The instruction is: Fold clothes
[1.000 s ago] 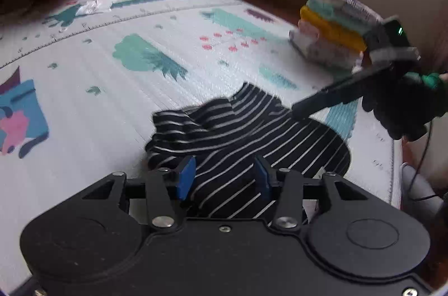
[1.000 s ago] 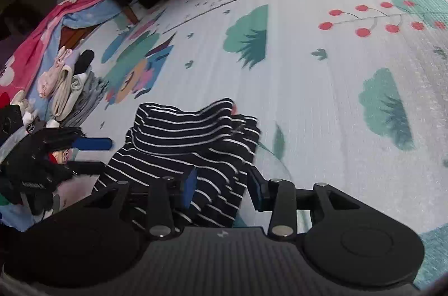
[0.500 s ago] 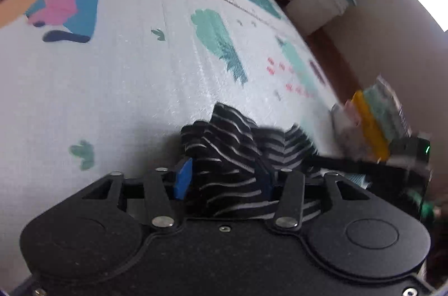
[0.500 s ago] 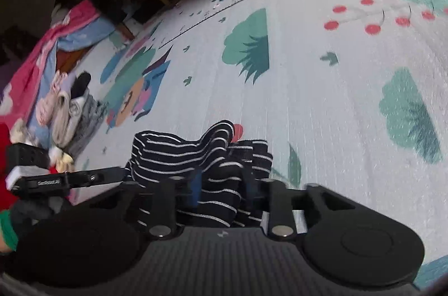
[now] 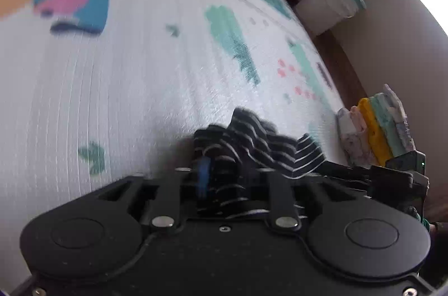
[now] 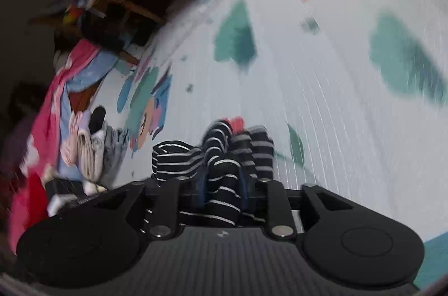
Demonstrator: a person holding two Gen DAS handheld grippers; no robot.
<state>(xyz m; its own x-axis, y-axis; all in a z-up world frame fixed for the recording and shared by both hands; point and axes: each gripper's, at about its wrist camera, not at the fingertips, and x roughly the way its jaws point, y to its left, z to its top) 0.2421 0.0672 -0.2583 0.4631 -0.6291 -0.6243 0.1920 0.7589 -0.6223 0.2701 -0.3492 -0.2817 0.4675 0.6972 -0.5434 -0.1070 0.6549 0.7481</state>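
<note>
Two claws: both clamp the same black-and-white striped knit garment (image 5: 252,139), each from its own side.
Left claw (image 5: 224,178): narrow, its blue-padded fingers (image 5: 203,170) pressed on a bunched fold of the striped cloth.
Right claw (image 6: 222,189): narrow, striped fabric pinched between its fingers and spilling over the near edge of the black body.
Garment place: gathered in ridges at the near edge of the white foam play mat with teal tree prints (image 5: 140,77), running across between the claws; both views are blurred.
Right of the garment, left wrist view: a stack of folded clothes in white, yellow and teal (image 5: 375,128), close by on the mat's edge.
Left, right wrist view: a loose heap of pink, blue and grey unfolded laundry (image 6: 84,133) off the mat's left edge.
Far right, left wrist view: a white bucket with a teal rim (image 5: 330,5) beyond the mat.
</note>
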